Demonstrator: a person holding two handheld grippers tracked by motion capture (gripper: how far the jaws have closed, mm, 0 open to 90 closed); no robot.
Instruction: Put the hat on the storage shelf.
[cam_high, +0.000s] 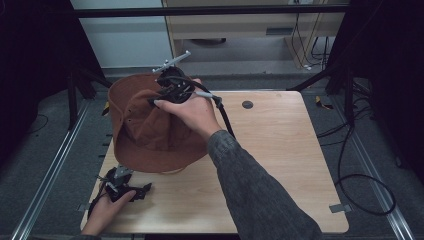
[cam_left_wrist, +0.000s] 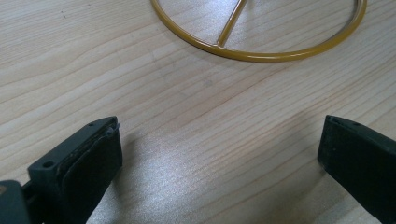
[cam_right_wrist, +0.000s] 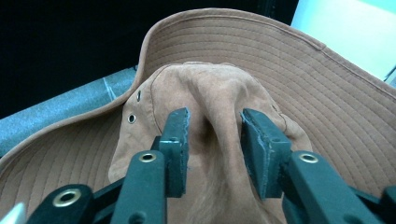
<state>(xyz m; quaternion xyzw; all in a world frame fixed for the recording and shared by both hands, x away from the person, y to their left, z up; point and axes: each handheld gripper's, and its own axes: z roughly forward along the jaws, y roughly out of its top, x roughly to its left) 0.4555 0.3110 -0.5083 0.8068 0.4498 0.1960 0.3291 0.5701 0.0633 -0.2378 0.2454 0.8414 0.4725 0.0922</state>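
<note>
The hat (cam_high: 145, 127) sits at the table's (cam_high: 280, 150) far left corner, seemingly draped over a stand whose yellow ring base (cam_left_wrist: 261, 55) lies on the wood in the left claw view. So the placing looks mostly done; what seems left is for the right claw (cam_high: 167, 95) to let go fully and pull clear.

In the right claw view its jaws stand either side of a raised fold of the crown (cam_right_wrist: 219, 102), with a gap showing at least on one side, so I judge the fold loose between them, not pinched.

The left claw (cam_left_wrist: 219, 154) rests low at the near left edge, jaws wide apart and holding nothing.

The hat is tilted: its crown points toward the person and up, the brim's far edge (cam_right_wrist: 261, 32) rising behind. The brim's longer span runs roughly near to far.
</note>
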